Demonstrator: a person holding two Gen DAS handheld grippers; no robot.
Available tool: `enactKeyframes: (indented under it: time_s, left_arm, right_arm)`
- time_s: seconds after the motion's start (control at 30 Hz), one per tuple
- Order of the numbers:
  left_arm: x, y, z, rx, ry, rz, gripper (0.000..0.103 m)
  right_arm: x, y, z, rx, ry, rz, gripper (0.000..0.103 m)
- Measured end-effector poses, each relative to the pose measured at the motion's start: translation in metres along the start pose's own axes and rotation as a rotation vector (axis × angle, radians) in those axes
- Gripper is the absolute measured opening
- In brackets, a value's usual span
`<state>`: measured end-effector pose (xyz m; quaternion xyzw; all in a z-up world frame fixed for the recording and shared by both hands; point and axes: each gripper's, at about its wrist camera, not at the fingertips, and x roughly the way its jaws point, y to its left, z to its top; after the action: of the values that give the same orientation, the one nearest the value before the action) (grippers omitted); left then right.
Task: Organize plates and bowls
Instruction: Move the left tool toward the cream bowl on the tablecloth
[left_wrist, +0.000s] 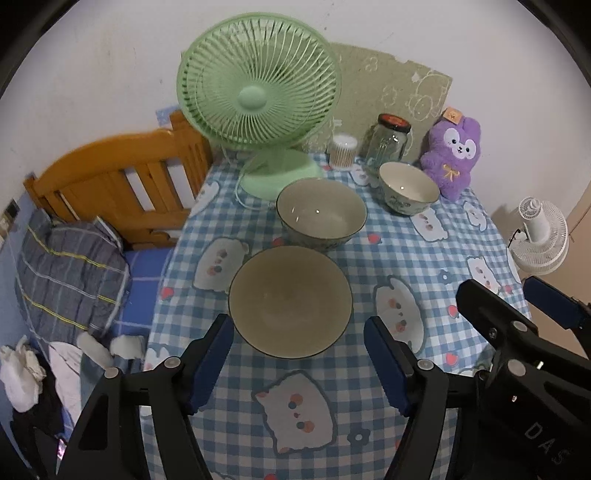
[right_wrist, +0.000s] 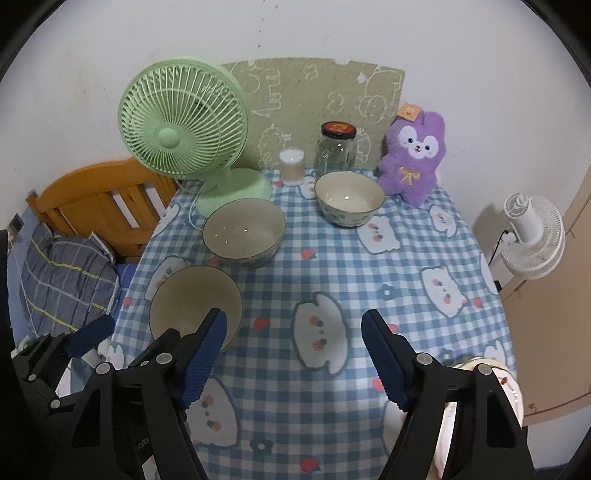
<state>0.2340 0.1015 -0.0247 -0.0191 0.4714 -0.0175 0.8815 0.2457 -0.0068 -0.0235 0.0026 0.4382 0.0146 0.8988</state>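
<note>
Three pale bowls stand on the blue checked tablecloth (left_wrist: 295, 424). The nearest bowl (left_wrist: 290, 301) (right_wrist: 192, 299) lies just ahead of my left gripper (left_wrist: 298, 325), which is open, its blue pads apart from the bowl's rim on either side. A middle bowl (left_wrist: 321, 212) (right_wrist: 243, 230) sits behind it. The far bowl (left_wrist: 408, 186) (right_wrist: 349, 197) stands by the plush toy. My right gripper (right_wrist: 293, 317) is open over bare cloth to the right of the nearest bowl, with nothing between its fingers. A pale round dish (right_wrist: 511, 384) shows partly behind its right finger.
At the table's back stand a green fan (right_wrist: 183, 118), a cotton-swab tub (right_wrist: 291, 166), a glass jar (right_wrist: 337, 149) and a purple plush toy (right_wrist: 413, 155). A wooden bed headboard (left_wrist: 110, 177) and a pillow (left_wrist: 70, 273) lie left of the table. A white fan (right_wrist: 532, 236) stands to the right.
</note>
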Motion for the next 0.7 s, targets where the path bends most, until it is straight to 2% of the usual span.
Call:
enactKeyframes:
  time_s: [0.27, 0.53, 0.7]
  left_arm:
    - [0.028, 0.017, 0.003, 0.031, 0.006, 0.046, 0.071]
    - [0.06, 0.033, 0.005, 0.024, 0.045, 0.086, 0.062]
    - [0.077, 0.041, 0.006, 0.017, 0.064, 0.085, 0.048]
  right_arm:
    - [0.041, 0.018, 0.001, 0.001, 0.046, 0.013, 0.07]
    - [0.08, 0.032, 0.0, 0.011, 0.103, 0.018, 0.06]
    - [0.099, 0.039, 0.0, 0.014, 0.133, 0.022, 0.054]
